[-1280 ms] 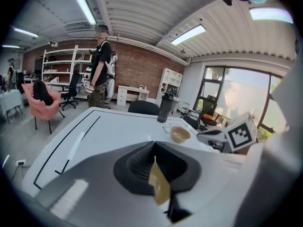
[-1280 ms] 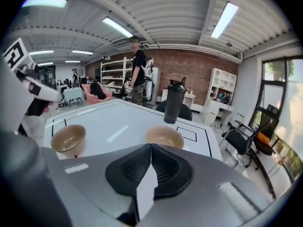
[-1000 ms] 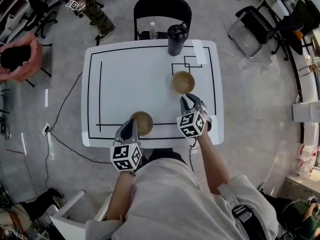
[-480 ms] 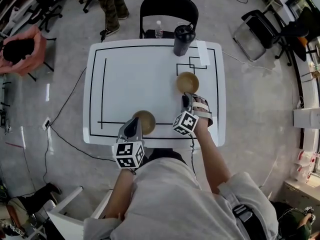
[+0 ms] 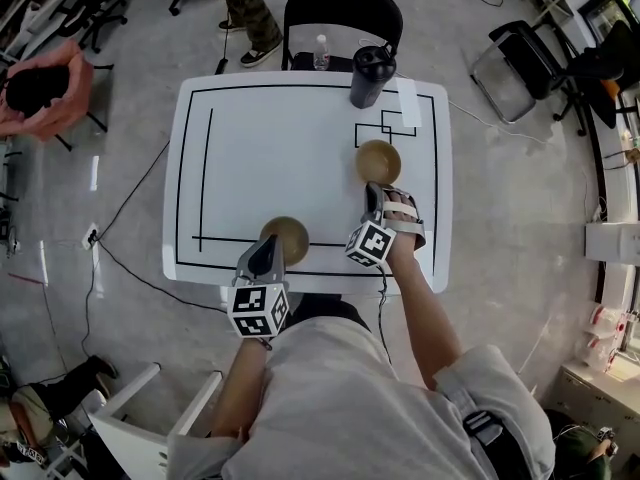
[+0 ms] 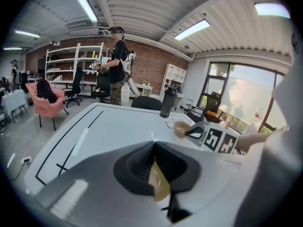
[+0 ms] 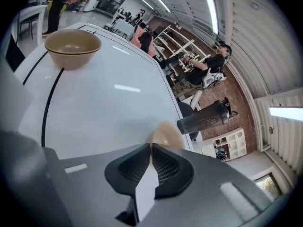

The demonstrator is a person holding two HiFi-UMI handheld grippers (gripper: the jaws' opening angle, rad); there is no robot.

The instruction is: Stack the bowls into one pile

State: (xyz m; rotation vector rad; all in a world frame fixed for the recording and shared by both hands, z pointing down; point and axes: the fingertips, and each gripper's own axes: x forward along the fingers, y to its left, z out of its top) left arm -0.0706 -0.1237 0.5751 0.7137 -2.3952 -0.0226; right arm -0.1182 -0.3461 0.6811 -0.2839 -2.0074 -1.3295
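Two tan bowls stand apart on the white table (image 5: 280, 158). The near bowl (image 5: 288, 238) sits by the front edge, and my left gripper (image 5: 268, 246) hangs over its left rim, shut with the pads meeting. In the left gripper view only a tan sliver of that bowl (image 6: 159, 183) shows under the left gripper (image 6: 154, 144). The far bowl (image 5: 378, 160) stands right of centre. My right gripper (image 5: 372, 192) is just in front of it, shut and holding nothing. In the right gripper view the far bowl (image 7: 165, 134) peeks past the right gripper (image 7: 150, 146), and the near bowl (image 7: 72, 46) rests alone.
A black tumbler (image 5: 370, 76) stands at the table's far edge, behind the far bowl. A black chair (image 5: 340, 13) with a small water bottle (image 5: 321, 53) on it is behind the table. Black lines mark the tabletop. More chairs stand around on the floor.
My right gripper has rolled onto its side and sunk a little in front of the far bowl. The left gripper has kept still. A person behind the table has walked away.
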